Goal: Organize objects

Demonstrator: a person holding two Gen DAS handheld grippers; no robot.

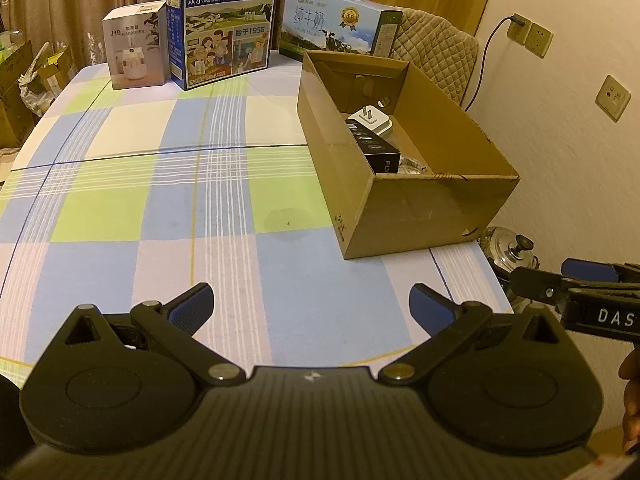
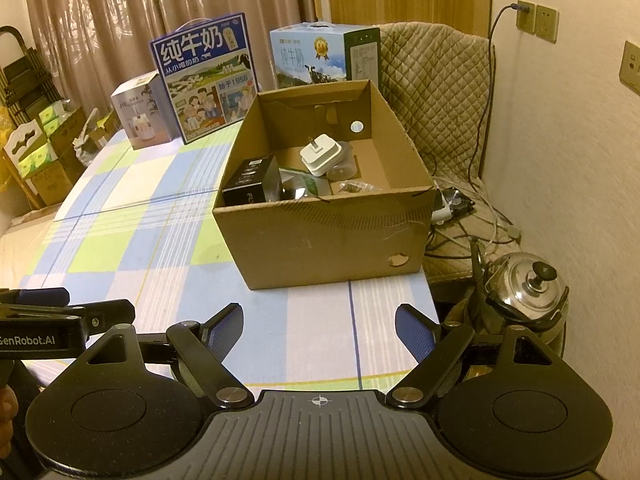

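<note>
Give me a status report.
Both claws open, empty: left, right. Charger and black box in carton. Nothing in the way.

I'm looking across a table [image 1: 120,208] wearing a checked cloth of blue, green and white. Brown patterned curtains [image 2: 100,20] are hanging along the far side. A quilted chair cover [image 2: 432,92] is draping the seat by the cream wall [image 2: 568,160], where a cable is running up to a wall socket [image 2: 525,14]. Warm yellowish light is tinting everything.
</note>
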